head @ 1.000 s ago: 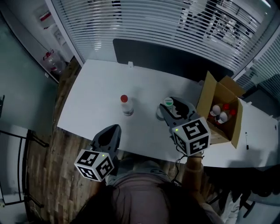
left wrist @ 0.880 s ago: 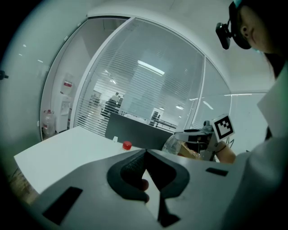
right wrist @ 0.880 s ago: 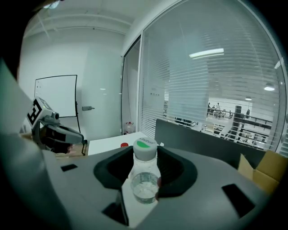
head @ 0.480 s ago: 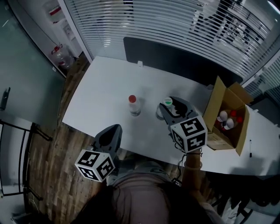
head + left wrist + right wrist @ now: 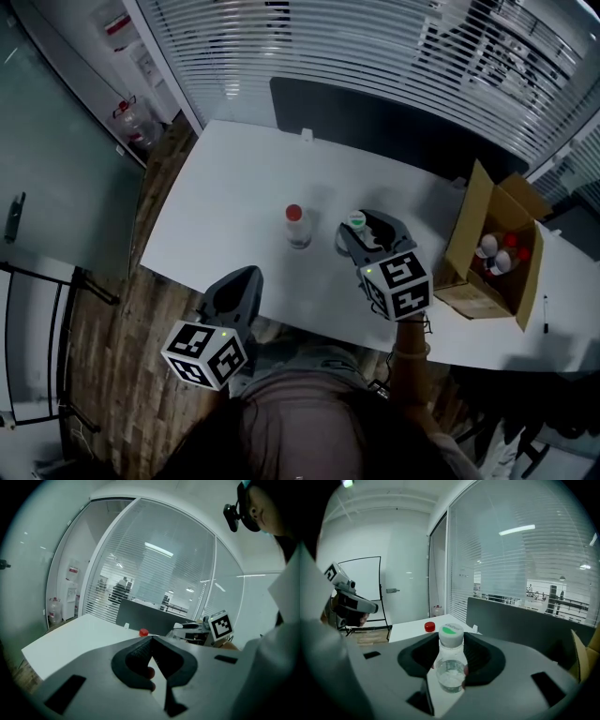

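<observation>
So the small clear plastic bottle with the green-topped white cap is upright, long axis vertical, cap up, right between the jaws of your right gripper, which are clamped on its body. You're holding that gripper level over the white tabletop. Your left gripper has its jaws pressed together on nothing, off the tabletop's near edge. A red-capped clear bottle stands just left of the right jaws, and an open cardboard box sits to their right. Glass walls with blinds are beyond.
</observation>
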A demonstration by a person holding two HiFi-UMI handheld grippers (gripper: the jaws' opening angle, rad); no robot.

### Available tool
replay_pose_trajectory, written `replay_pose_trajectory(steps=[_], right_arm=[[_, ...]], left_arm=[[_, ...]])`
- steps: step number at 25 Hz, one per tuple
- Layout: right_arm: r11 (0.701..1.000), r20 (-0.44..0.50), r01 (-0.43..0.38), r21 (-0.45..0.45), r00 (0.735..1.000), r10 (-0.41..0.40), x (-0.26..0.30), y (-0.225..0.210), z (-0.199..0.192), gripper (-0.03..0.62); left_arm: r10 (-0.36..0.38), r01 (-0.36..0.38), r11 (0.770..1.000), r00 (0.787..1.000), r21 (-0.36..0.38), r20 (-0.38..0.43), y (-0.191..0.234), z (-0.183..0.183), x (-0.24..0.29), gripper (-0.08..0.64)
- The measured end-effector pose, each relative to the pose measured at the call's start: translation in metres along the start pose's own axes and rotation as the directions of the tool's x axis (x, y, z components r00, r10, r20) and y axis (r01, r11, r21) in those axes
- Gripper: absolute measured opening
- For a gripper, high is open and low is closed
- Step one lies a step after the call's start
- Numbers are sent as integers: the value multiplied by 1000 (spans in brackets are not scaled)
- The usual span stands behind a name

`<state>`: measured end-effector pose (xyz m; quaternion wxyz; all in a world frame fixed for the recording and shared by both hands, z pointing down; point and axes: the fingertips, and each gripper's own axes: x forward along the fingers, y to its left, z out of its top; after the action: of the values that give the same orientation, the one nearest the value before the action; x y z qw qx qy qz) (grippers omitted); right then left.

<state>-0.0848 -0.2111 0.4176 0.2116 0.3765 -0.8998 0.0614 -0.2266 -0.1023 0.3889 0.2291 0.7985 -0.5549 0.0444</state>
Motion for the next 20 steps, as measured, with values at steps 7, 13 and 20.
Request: replay_pose_trajectory(steps=[7,13,20], right_arm=[[999,-6,24,29,1000,-24,17,-1,-18,173],[998,-26,52,34,998,-51,28,-5,-35,172],[997,-43,67,28,997,-65,36,-6,-46,173]], left_arm=[[-21,21,1000,1000,21,-20,9,1,3,8],[-40,41,998,999,39,-37,13,2,7,8],[-53,55,997,997,51,-57,16,0,12,8]])
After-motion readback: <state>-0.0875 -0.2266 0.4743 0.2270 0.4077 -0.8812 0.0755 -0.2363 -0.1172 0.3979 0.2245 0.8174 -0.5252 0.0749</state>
